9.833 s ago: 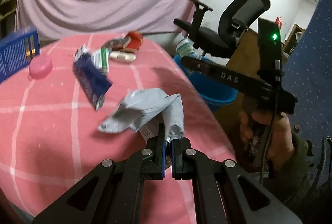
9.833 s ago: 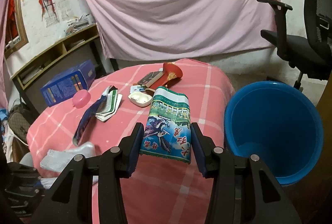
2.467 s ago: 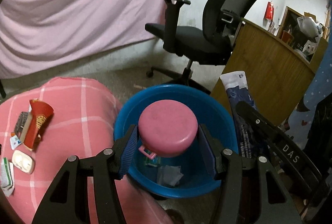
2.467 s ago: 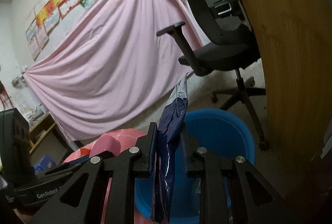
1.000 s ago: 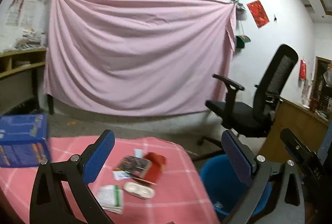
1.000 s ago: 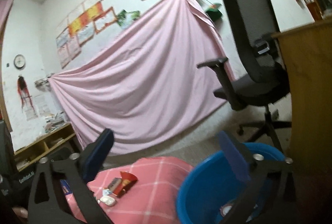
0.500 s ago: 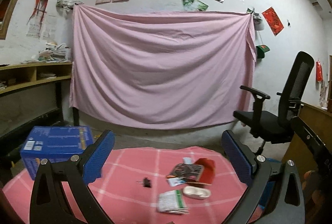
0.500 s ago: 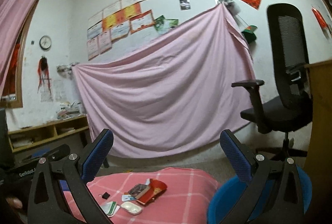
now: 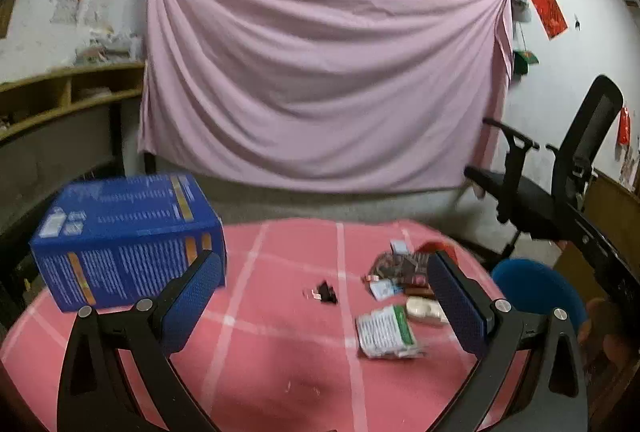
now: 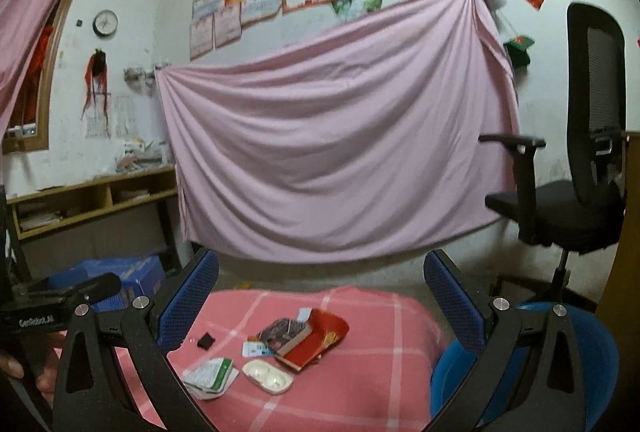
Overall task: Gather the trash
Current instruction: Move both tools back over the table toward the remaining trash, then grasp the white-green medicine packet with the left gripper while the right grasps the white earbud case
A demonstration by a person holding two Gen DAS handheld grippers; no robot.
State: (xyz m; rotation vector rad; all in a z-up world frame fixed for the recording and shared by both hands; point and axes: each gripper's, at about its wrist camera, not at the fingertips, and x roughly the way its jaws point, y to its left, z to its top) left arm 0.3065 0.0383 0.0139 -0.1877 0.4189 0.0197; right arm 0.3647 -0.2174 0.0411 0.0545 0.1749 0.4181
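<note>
Both grippers hang over a pink checked table (image 9: pixel 280 372) (image 10: pixel 360 404), and each is wide open and empty. My left gripper (image 9: pixel 324 300) faces a white-green packet (image 9: pixel 386 332), a cream case (image 9: pixel 426 311), a dark booklet (image 9: pixel 396 266) with a red pack behind it, and a small black clip (image 9: pixel 325 292). My right gripper (image 10: pixel 320 296) looks over the same litter: white-green packet (image 10: pixel 210 378), cream case (image 10: pixel 267 376), booklet (image 10: pixel 285 332), red pack (image 10: pixel 322 340), black clip (image 10: pixel 206 341). The blue bucket (image 9: pixel 536 290) (image 10: pixel 584 372) stands at the table's right end.
A big blue box (image 9: pixel 124 236) (image 10: pixel 128 280) sits on the table's left side. A black office chair (image 9: pixel 560 184) (image 10: pixel 576 192) is behind the bucket, with a wooden desk at the far right. A pink sheet (image 9: pixel 320 84) covers the back wall; shelves (image 10: pixel 88 200) stand left.
Both grippers let go of their loads over the bucket earlier and now stand open. In the last second they swung from the bucket back toward the table; the left one has dipped lower and closer.
</note>
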